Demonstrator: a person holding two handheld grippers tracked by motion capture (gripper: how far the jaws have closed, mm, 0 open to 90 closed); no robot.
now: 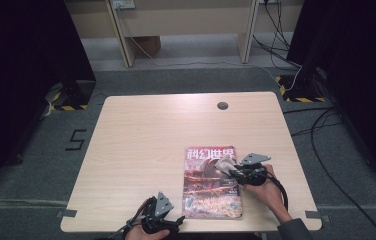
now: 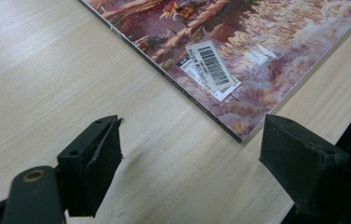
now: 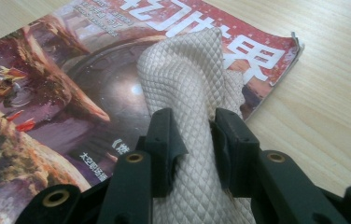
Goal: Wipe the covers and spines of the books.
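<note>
- The right gripper (image 3: 191,135) is clenching a beige quilted cloth (image 3: 187,84) between its pads; the bunched cloth is rising ahead of the fingertips and resting on the magazine (image 3: 61,93) cover, below the red title band. In the high view the right gripper (image 1: 236,172) is lying over the magazine's right edge, with the cloth (image 1: 224,163) just beyond its tips.
- The left gripper (image 2: 187,154) is standing released, its jaws wide apart and nothing between them. The magazine (image 2: 257,56) corner and its barcode sticker (image 2: 211,70) are lying just ahead of the right-hand fingertip, not touching it.
- Risk: nothing is pinning the magazine down. If the cloth is dragging across the glossy cover, the magazine is likely to be sliding along the table (image 1: 141,135) with it rather than being wiped.
- Risk: the grip is looking light, the pads squeezing only a narrow fold. A sideways pull could be tugging the cloth out from between the fingers and leaving it on the cover.
- Risk: the cover's far corner, ahead and to the right of the right fingertips, is already curling. A stroke running off that edge could be catching it and creasing it further.
- Risk: if the left gripper (image 1: 160,216) is pressing down to steady the near corner, its hard pad could be scuffing the sticker.
</note>
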